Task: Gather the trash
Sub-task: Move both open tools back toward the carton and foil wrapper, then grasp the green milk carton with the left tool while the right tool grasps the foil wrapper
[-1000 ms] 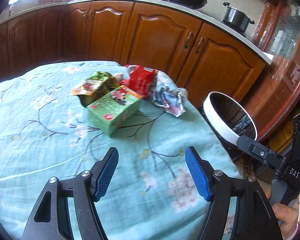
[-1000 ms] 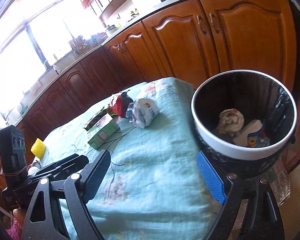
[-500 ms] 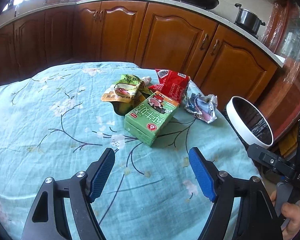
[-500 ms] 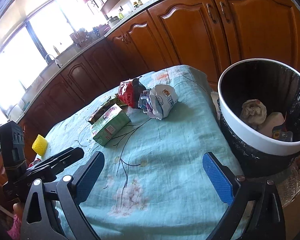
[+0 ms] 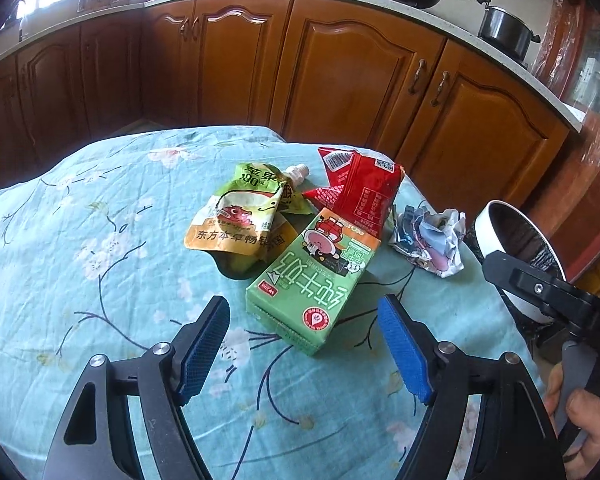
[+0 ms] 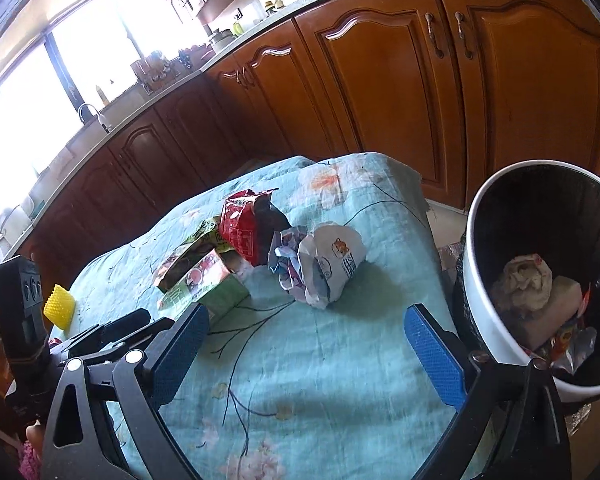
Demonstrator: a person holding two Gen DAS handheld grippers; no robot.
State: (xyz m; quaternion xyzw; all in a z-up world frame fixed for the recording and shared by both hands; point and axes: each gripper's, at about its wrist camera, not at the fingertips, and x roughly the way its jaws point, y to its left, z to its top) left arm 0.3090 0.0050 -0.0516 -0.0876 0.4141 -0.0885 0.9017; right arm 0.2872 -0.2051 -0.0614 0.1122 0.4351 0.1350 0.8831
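A green milk carton point(image 5: 314, 280) lies on the teal flowered tablecloth point(image 5: 80, 280), just ahead of my open, empty left gripper point(image 5: 304, 344). Behind it lie a yellow-green spouted pouch point(image 5: 240, 212), a red snack bag point(image 5: 360, 192) and a crumpled white wrapper point(image 5: 428, 240). In the right wrist view the wrapper point(image 6: 324, 264) sits ahead of my open, empty right gripper point(image 6: 304, 344), with the carton point(image 6: 204, 284) and the red bag point(image 6: 248, 224) to its left. The white-rimmed bin point(image 6: 484, 280), lined in black, stands off the table's right edge and holds trash.
Wooden kitchen cabinets point(image 5: 340, 72) stand close behind the table. A yellow sponge-like object point(image 6: 59, 306) sits at the table's far left. The right gripper's body point(image 5: 540, 292) shows at the right of the left wrist view, in front of the bin point(image 5: 512, 240).
Both grippers have moved forward toward the pile of trash. The carton is now close in front of the left gripper, the wrapper nearer the right one. Both stay open.
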